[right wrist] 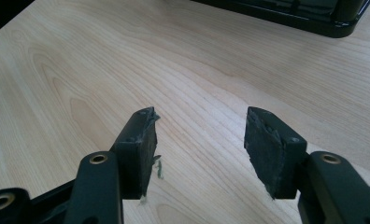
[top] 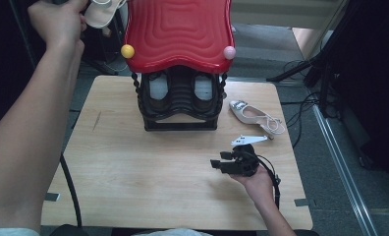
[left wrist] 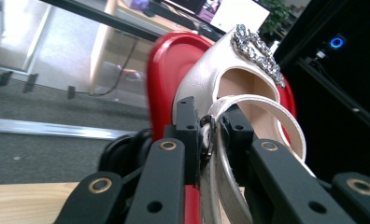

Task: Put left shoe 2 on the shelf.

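— Where's the held shoe (left wrist: 230, 88)?
— Up at eleven o'clock beside the red rack top (top: 178, 32), left gripper (left wrist: 213, 135) fingers pinching its strap.
— What's left?
— Second shoe (top: 256, 117) lies on the counter (top: 133, 172); right gripper (right wrist: 199, 140) fingers spread, idle.

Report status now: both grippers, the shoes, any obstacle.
Left gripper shut on white shoe, raised beside red rack top. Right gripper open over table. Second shoe lies free.

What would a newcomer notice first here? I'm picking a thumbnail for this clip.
The glossy red rippled shelf top of the black shoe rack at the table's far edge dominates. The left gripper holds a cream jewelled shoe up beside it by its strap, while its mate lies on the wooden table, right of the rack.
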